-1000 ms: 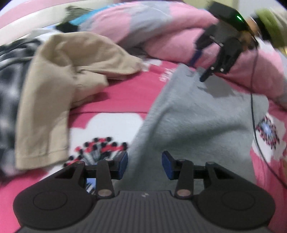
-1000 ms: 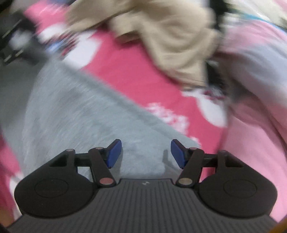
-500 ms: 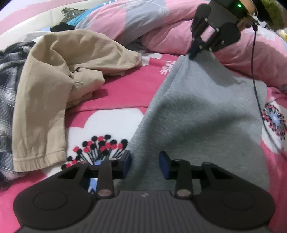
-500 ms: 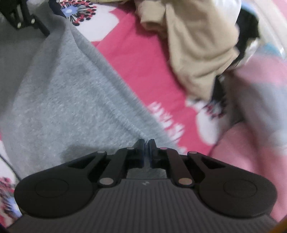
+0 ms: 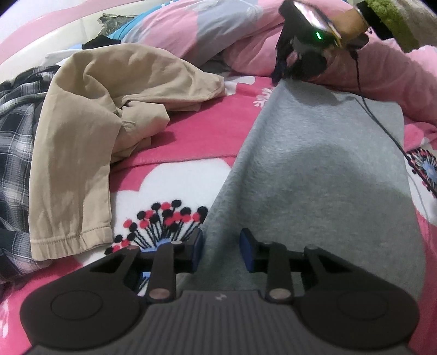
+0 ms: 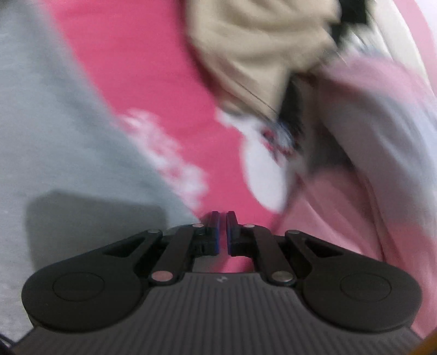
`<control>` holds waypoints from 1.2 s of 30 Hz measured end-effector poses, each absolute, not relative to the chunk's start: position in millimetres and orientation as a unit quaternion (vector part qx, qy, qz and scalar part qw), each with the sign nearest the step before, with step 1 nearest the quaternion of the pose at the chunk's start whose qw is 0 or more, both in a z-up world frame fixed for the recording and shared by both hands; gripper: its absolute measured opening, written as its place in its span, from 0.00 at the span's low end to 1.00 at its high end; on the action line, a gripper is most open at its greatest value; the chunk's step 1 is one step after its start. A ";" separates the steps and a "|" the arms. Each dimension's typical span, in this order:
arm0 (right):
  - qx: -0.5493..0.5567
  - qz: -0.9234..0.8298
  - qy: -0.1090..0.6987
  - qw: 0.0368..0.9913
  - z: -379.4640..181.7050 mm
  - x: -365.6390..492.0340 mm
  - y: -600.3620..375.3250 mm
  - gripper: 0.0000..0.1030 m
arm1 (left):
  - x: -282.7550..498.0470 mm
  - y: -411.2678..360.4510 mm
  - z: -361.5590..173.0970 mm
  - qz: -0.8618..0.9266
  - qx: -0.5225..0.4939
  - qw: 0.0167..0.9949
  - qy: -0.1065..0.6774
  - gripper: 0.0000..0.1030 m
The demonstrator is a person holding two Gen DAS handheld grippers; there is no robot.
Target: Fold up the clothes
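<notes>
A grey fleece garment (image 5: pixel 322 169) lies spread on the pink floral bedsheet (image 5: pixel 169 180). My left gripper (image 5: pixel 220 252) is open, its fingers straddling the garment's near left edge. My right gripper (image 6: pixel 223 232) is shut at the garment's far corner; in the left wrist view it (image 5: pixel 281 71) pinches that corner. In the blurred right wrist view the grey cloth (image 6: pixel 68 136) fills the left side and its corner reaches my jaws.
Crumpled beige trousers (image 5: pixel 90 131) lie left of the grey garment, with a plaid shirt (image 5: pixel 16 131) beyond them. A pink and grey duvet (image 5: pixel 218 24) is bunched along the back. A black cable (image 5: pixel 382 123) trails over the garment's right side.
My right gripper closed on the garment's far corner and now moves, blurring its view. My left gripper narrowed slightly and stays at the near edge.
</notes>
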State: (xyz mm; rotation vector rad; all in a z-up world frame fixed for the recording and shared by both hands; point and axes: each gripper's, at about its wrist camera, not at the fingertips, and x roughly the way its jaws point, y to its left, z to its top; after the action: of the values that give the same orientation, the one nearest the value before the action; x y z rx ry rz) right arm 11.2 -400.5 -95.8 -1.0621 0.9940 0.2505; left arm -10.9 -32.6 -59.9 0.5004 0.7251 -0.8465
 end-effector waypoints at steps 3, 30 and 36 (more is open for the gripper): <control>-0.432 0.062 0.438 0.786 -50.5 4.2 -416.4 0.03 | -10.7 -32.5 -60.4 -0.396 0.233 0.820 0.341 0.31; -0.059 0.179 0.392 0.901 -28.7 -188.7 -351.5 0.25 | -74.1 105.5 21.3 -0.192 0.071 0.877 0.434 0.38; -0.062 0.024 0.431 0.900 -61.3 -167.7 -430.1 0.31 | -154.5 203.5 10.5 -0.034 -0.039 0.865 0.499 0.38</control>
State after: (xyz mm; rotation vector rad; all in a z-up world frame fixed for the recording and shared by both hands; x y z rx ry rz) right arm -167.7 -430.1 -61.3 -0.1274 0.8929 0.0507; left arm -154.5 203.5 10.5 -0.0818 1.0461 -0.0713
